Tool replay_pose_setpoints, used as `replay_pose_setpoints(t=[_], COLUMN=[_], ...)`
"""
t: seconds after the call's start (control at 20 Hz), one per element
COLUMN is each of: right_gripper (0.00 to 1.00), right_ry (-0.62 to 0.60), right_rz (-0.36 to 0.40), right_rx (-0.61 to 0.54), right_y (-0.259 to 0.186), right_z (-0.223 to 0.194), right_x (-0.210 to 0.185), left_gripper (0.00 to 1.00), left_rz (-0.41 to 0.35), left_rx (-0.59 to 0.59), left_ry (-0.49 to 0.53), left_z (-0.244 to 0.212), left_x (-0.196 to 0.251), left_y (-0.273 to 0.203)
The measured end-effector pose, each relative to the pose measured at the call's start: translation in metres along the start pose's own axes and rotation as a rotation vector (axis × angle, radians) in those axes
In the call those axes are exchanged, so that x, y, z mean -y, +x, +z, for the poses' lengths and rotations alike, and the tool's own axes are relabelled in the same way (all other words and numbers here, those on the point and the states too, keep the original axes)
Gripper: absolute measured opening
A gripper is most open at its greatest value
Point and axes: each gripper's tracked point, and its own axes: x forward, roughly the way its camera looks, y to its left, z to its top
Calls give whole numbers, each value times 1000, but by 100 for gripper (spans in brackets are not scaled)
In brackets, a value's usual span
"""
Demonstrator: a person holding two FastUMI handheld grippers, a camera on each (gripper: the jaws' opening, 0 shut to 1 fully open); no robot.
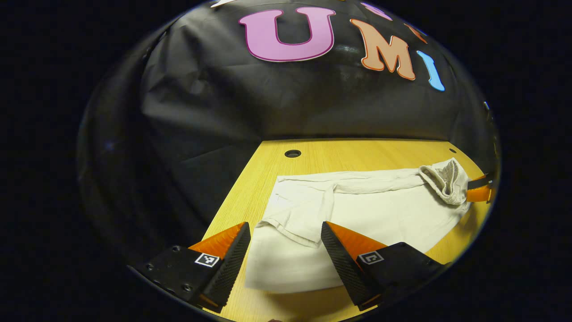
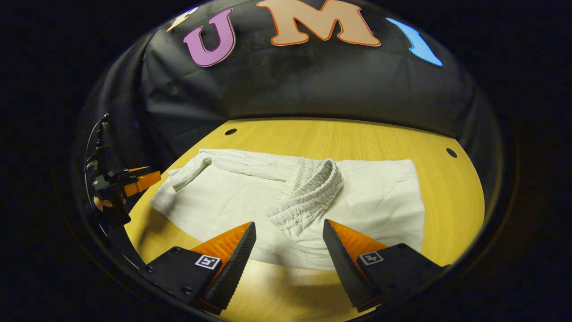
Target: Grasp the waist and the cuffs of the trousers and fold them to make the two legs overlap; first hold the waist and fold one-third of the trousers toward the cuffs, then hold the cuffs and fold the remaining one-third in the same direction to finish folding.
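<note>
Trousers [image 2: 232, 197] of pale cloth lie spread flat on the wooden table [image 2: 357, 138], the legs stretched toward the person's left and the elastic waist [image 2: 308, 192] bunched and turned over on the cloth. In the right gripper view the right gripper [image 2: 288, 250] hovers just before the near edge of the trousers, its fingers wide apart and holding nothing, with the waist straight ahead between them. In the left gripper view the left gripper [image 1: 286, 255] is also spread open and empty, and a folded flap of the cuff end [image 1: 290, 226] lies between its fingers. I judge each gripper stands at its own end so that both ends can be gripped together; the legs look not yet neatly overlapped
</note>
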Motion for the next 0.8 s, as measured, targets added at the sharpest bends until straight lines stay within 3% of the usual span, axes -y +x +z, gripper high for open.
replay_pose_setpoints(t=[0.25,0.3,0.4,0.7,0.8], right_gripper=[96,92,96,97,97], right_ry=[15,21,29,29,35], right_rz=[-54,-64,-80,-108,-110], right_rx=[9,10,11,-1,-2], right_y=[-13,-16,-20,-27,-28], right_z=[-1,-2,-5,-11,-11], right_x=[3,3,4,9,10], left_gripper=[96,96,96,96,98], left_rz=[-48,-59,-72,-109,-103], left_rx=[-14,-23,-52,-158,-130], left_ry=[-24,-25,-19,-41,-38], left_z=[0,-2,-9,-37,-32], left_x=[-8,-8,-8,9,9], left_y=[41,49,64,78,80])
